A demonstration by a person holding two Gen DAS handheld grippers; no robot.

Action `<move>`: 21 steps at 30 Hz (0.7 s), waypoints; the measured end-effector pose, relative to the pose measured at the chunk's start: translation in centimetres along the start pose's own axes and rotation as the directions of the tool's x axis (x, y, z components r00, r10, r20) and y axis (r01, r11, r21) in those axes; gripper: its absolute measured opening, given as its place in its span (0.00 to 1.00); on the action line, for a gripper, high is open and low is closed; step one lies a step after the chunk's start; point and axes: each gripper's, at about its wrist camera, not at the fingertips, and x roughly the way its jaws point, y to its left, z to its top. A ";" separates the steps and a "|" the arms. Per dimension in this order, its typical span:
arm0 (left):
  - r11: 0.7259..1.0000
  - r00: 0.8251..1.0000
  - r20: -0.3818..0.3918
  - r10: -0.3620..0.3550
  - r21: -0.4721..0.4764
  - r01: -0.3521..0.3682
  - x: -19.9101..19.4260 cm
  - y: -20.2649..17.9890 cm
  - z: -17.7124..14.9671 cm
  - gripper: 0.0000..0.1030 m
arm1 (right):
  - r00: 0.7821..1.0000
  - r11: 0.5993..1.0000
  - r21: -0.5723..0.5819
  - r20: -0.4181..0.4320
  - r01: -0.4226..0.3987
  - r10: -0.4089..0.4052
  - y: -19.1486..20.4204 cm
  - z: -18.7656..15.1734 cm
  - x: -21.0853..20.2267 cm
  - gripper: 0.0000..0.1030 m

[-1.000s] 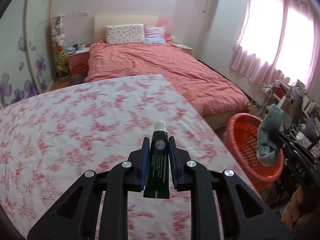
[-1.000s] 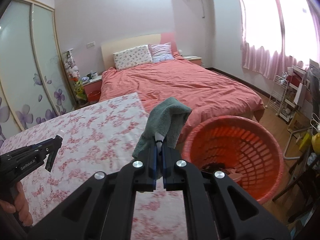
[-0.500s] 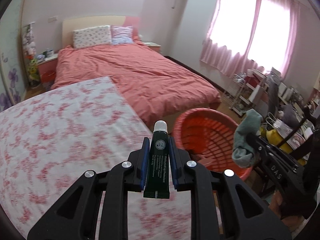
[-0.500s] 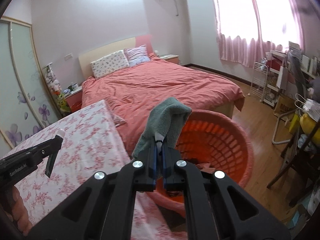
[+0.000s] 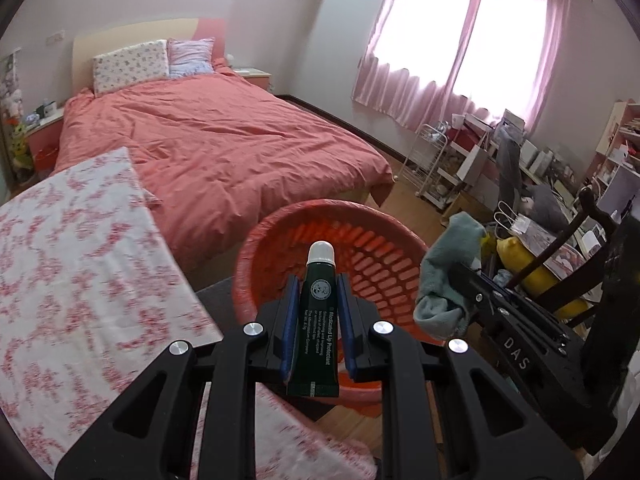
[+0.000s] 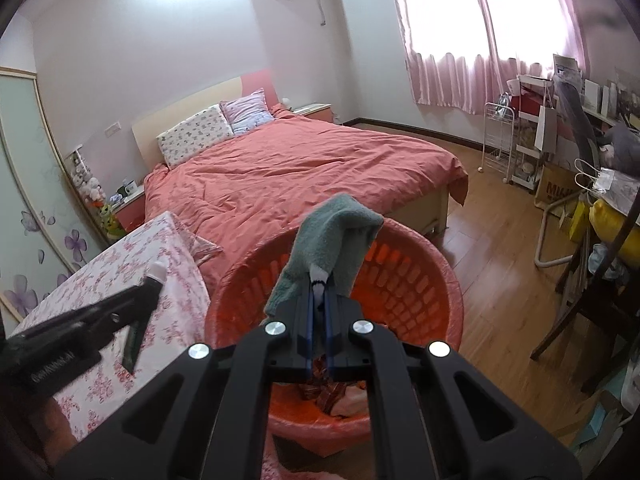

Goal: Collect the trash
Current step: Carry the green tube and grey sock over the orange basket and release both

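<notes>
My left gripper (image 5: pixel 318 296) is shut on a dark green tube with a white cap (image 5: pixel 318 316), held just over the near rim of the orange basket (image 5: pixel 372 240). My right gripper (image 6: pixel 319 292) is shut on a grey-green sock (image 6: pixel 332 236), held above the basket (image 6: pixel 436 292), which has some wrappers at its bottom (image 6: pixel 332 394). The sock (image 5: pixel 448 276) and right gripper (image 5: pixel 460 280) show at the right of the left wrist view. The tube (image 6: pixel 140 320) and left gripper (image 6: pixel 150 286) show at the left of the right wrist view.
A table with a pink floral cloth (image 5: pixel 72 272) lies left of the basket. A bed with a red cover (image 5: pixel 224 148) stands behind it. A dark chair (image 5: pixel 576 248), a white rack (image 6: pixel 500 140) and cluttered shelves (image 5: pixel 540 160) stand at the right on the wood floor (image 6: pixel 496 272).
Both grippers have swung right from over the table to the basket. The tube and the sock are now over the basket, still held.
</notes>
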 end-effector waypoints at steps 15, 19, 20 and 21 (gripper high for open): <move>0.998 0.990 -0.126 0.055 -0.012 -0.057 4.0 0.3 -1.5 0.40 | 1.000 0.998 0.070 -0.020 -0.007 0.008 -2.7 0.6 2.4 0.39; 0.995 0.989 -0.119 0.089 -0.025 -0.092 2.6 1.4 -2.1 0.50 | 1.000 0.998 0.061 0.005 0.009 -0.009 -2.6 0.0 0.9 0.55; 0.994 0.989 -0.110 0.099 -0.024 -0.102 2.2 1.7 -2.2 0.52 | 1.000 0.999 0.051 0.018 0.015 -0.015 -2.5 -0.1 0.3 0.62; 0.993 0.989 -0.095 0.116 -0.021 -0.118 1.4 1.9 -2.3 0.58 | 0.999 0.999 0.044 0.028 0.019 -0.020 -2.4 -0.2 -0.2 0.65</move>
